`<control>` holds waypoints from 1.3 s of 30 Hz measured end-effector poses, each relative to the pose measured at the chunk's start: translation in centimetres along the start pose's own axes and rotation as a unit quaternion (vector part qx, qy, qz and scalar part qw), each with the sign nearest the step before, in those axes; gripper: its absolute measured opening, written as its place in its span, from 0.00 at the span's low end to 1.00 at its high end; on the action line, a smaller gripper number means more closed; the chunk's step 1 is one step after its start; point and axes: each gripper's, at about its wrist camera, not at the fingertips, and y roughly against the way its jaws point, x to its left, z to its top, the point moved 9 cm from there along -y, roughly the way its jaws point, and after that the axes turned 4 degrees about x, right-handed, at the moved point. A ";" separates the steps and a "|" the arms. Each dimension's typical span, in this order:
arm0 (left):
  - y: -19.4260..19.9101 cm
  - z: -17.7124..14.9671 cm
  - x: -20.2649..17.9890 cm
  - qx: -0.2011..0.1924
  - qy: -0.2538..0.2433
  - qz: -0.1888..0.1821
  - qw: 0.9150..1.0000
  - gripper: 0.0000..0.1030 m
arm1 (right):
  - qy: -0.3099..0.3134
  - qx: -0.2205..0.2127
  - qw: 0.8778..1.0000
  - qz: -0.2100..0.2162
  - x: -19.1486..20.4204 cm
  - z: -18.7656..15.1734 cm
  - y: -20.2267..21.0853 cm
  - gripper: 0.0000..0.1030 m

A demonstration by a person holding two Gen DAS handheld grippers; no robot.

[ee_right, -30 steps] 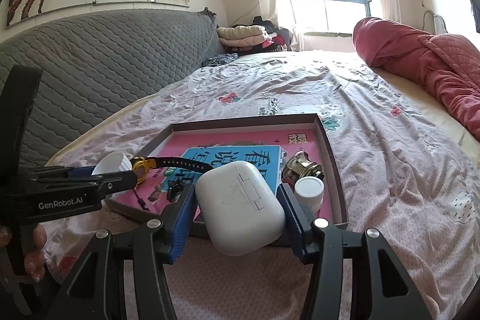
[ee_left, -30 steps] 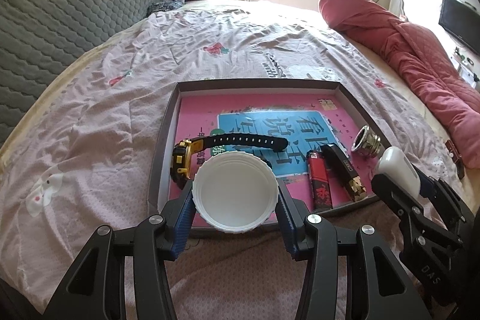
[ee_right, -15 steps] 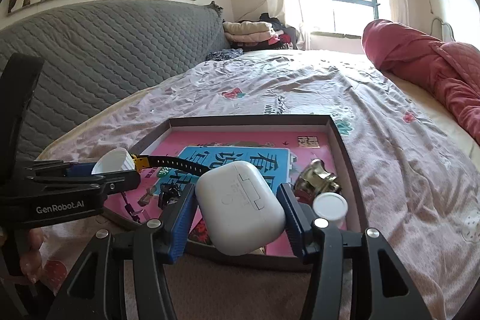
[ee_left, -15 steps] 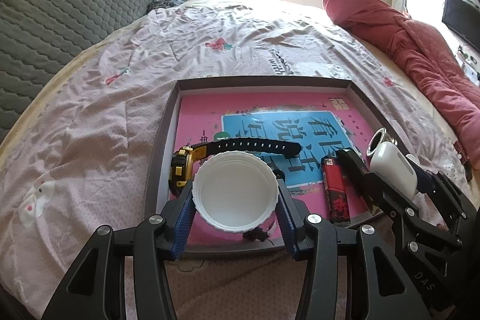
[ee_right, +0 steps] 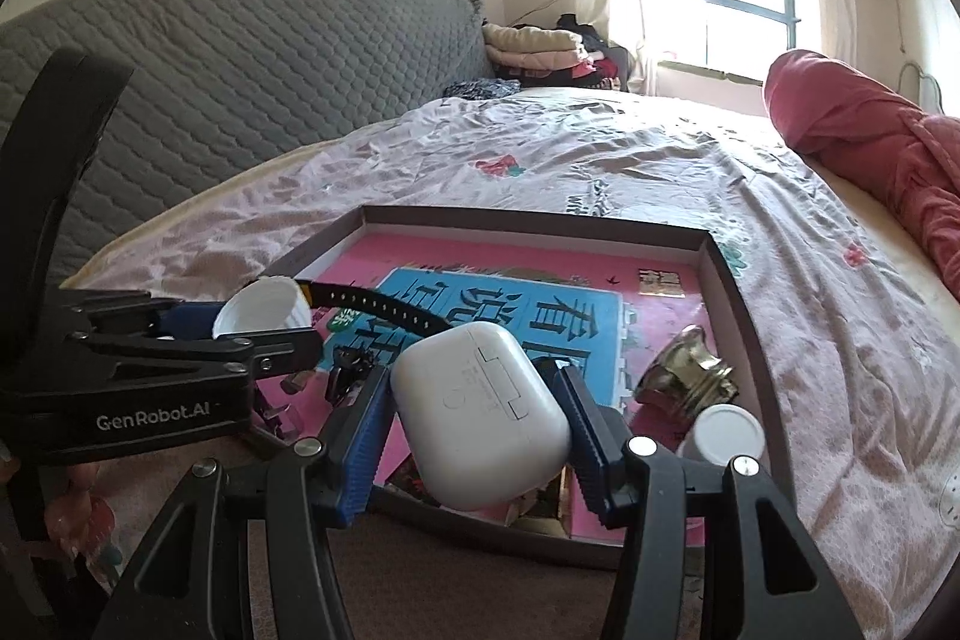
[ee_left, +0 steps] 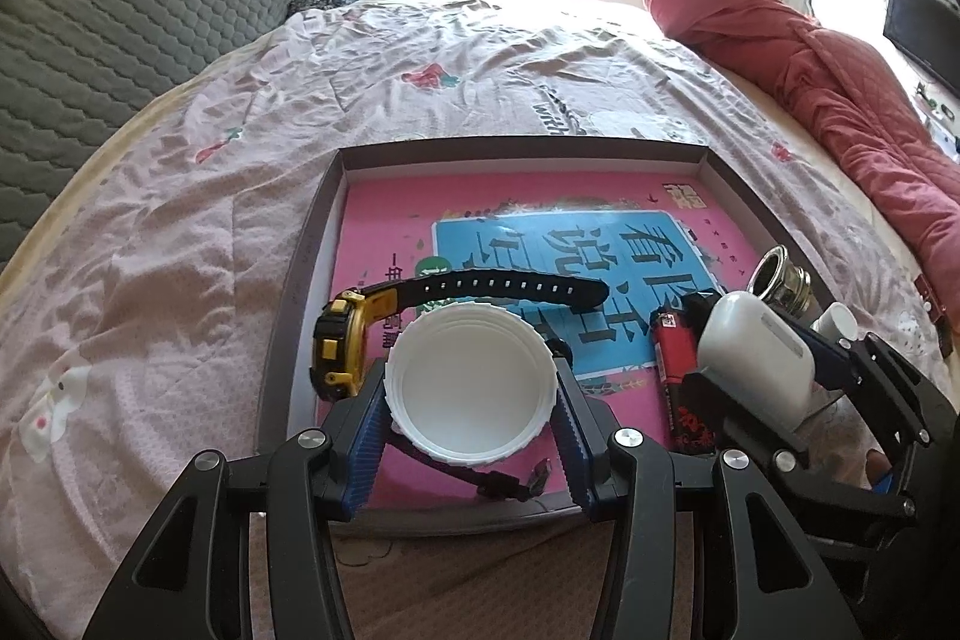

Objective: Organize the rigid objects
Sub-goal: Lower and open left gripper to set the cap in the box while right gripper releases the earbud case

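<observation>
A white jar lid (ee_left: 471,385) is clenched by the left gripper (ee_left: 471,415) and a white earbud case (ee_right: 480,409) by the right gripper (ee_right: 477,439), both held above the near edge of the shallow box (ee_left: 303,256).

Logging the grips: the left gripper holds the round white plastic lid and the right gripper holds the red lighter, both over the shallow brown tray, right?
Not quite. The right gripper holds a white rounded earbud case, as the right wrist view shows; the red lighter lies in the shallow brown tray. The left gripper does hold the round white plastic lid.
</observation>
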 end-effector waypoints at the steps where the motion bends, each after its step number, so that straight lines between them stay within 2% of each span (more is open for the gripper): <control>1: -0.1 0.0 -0.1 0.001 -0.001 -0.001 1.000 0.50 | 0.003 0.002 1.000 0.000 0.1 0.0 -0.1 0.53; 16: -0.9 -0.8 -0.9 0.018 -0.014 -0.009 1.000 0.50 | 0.043 0.022 0.999 -0.023 0.9 -0.4 -0.9 0.53; 27: -1.4 -1.1 -0.8 0.030 -0.001 -0.022 0.999 0.50 | 0.042 0.024 0.999 -0.021 0.8 -0.4 -1.0 0.53; 39: -1.1 -1.0 -0.9 0.025 -0.003 -0.019 0.999 0.50 | 0.042 0.024 0.999 -0.021 0.8 -0.4 -1.0 0.53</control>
